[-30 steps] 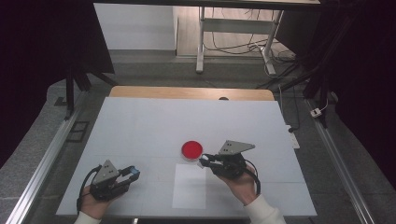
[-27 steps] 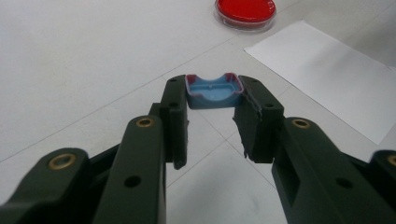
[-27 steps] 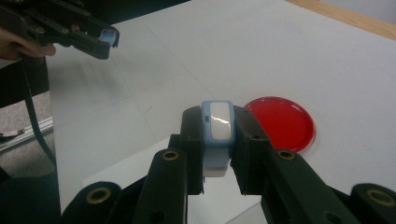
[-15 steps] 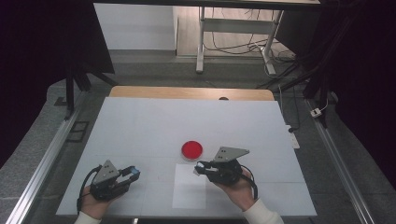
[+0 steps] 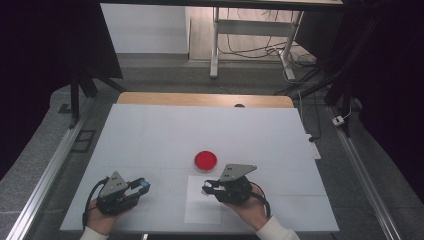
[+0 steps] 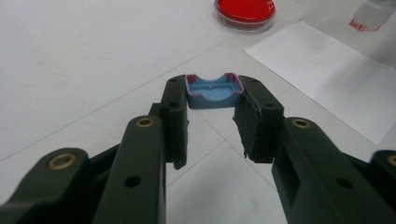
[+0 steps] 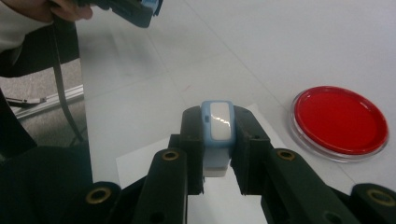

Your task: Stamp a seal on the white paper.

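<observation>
The left gripper [image 6: 212, 109] is closed around a small blue cap [image 6: 214, 91]. Its two black jaws press on the two sides of this piece, near their tips. The cap is a shallow, hollow tray of light blue plastic, with a reddish edge and one curved side. In the high view this gripper [image 5: 142, 186] lies at the near left of the white table [image 5: 150, 135], held in the person's left hand [image 5: 102, 220].

The right gripper [image 7: 217, 140] pinches a narrow blue and white object [image 7: 217, 135]. The jaws are almost together, and the object stands between them. It has a light blue frame, a glossy white face and a white lower part. In the high view this gripper [image 5: 207, 189] is at the near middle, over the sheet of white paper [image 5: 202, 212], and the right hand [image 5: 247, 207] holds it.

A round dish [image 5: 205, 160] with red content lies just beyond the paper, a little far from both grippers. Its wall is clear plastic and the red surface is smooth and flat [image 7: 340, 120]. The table top is matte white with thin lines on it. I can read no writing on any of the things.
</observation>
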The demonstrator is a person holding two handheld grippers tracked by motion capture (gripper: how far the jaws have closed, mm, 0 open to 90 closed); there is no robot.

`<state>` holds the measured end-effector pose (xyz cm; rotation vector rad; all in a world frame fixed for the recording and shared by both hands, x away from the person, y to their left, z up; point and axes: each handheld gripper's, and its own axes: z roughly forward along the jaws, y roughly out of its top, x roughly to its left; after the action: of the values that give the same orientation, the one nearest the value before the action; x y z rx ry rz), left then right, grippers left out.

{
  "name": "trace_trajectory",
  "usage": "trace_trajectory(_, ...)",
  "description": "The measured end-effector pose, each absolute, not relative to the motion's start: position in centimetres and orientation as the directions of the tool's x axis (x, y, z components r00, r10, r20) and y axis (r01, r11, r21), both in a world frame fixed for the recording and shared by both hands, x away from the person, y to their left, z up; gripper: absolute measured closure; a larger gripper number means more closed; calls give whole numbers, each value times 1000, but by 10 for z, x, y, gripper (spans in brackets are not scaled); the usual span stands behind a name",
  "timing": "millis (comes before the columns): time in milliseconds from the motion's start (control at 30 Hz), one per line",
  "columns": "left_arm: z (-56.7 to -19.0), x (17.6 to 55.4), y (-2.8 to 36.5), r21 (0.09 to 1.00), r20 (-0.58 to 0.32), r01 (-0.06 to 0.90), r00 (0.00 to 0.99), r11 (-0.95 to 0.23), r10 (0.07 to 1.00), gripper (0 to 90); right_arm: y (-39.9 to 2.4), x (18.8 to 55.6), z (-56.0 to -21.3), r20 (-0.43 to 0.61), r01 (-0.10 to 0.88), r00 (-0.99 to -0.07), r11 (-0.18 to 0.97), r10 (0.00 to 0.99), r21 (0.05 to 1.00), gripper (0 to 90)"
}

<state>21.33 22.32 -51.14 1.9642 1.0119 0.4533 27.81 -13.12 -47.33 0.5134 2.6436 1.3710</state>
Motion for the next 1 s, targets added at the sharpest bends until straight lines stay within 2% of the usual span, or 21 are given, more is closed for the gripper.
trace_trajectory(400, -512, 214, 223, 821, -62, 484, 604, -304, 794, 650, -121, 282, -492, 14, 210, -949, 598, 315, 774, 752)
trace_trajectory(1000, -512, 214, 223, 820, -62, 484, 607, -307, 792, 650, -116, 288, -503, -16, 192, -952, 635, 306, 749, 752)
